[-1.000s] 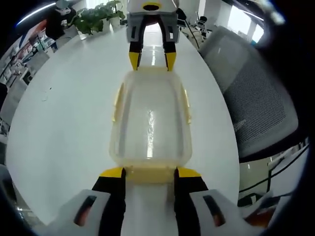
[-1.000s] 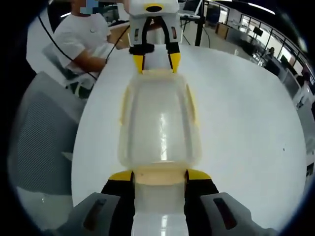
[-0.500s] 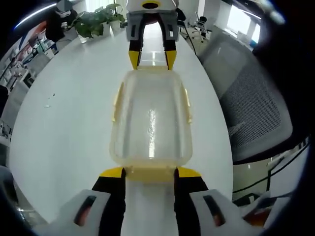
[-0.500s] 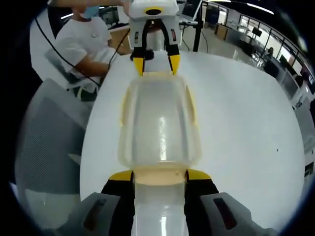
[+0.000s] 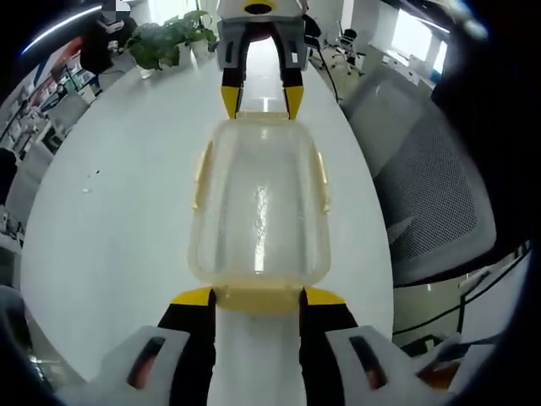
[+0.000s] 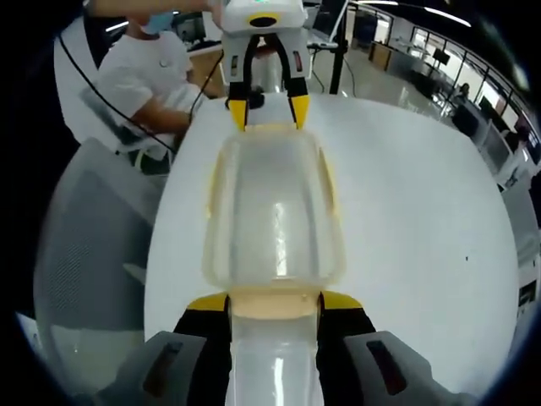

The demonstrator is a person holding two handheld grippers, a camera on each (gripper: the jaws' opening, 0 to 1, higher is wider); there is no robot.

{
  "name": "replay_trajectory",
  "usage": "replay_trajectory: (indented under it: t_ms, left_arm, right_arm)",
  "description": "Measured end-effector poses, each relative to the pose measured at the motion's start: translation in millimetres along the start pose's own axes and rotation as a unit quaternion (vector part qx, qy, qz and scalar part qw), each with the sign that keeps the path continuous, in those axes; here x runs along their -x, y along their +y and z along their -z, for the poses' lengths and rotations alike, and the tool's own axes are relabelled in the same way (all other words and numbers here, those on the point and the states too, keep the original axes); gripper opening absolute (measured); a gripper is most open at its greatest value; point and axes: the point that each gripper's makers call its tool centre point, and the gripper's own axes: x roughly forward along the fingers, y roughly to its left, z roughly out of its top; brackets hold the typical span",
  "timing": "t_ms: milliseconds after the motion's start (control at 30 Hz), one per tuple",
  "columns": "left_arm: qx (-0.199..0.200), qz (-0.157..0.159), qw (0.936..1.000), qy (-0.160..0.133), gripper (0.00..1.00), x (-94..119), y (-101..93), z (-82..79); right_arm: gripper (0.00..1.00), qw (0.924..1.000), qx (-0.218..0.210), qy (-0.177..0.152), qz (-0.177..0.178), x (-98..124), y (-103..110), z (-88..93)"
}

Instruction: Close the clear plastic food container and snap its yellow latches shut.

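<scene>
The clear plastic container (image 5: 258,203) hangs lengthwise between my two grippers, its lid on. Yellow side latches (image 5: 201,173) (image 5: 322,178) run along both long edges. My left gripper (image 5: 258,298) is shut on the near yellow end latch (image 5: 258,303). At the far end, the right gripper (image 5: 258,106) grips the opposite end latch. In the right gripper view the same container (image 6: 275,211) stretches from my right gripper (image 6: 275,303), shut on its yellow end latch (image 6: 275,306), to the left gripper (image 6: 264,114) at the far end.
A round white table (image 5: 110,211) lies beneath. A grey mesh office chair (image 5: 431,169) stands beside it, with potted plants (image 5: 165,42) at the far edge. In the right gripper view a person in a white shirt (image 6: 139,76) sits beyond the chair (image 6: 84,254).
Both grippers keep the same hold on the container. The table and room behind have slid slightly in both views, so the cameras moved together with it.
</scene>
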Motion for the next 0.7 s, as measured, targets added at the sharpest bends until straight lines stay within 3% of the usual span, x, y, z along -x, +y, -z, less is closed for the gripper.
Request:
replay_trajectory:
  t_ms: [700]
  left_arm:
    - [0.001, -0.005, 1.0000, 0.007, 0.37, -5, -6.7, -13.0]
  right_arm:
    - [0.37, 1.0000, 0.005, 0.006, 0.005, 5, 4, 13.0]
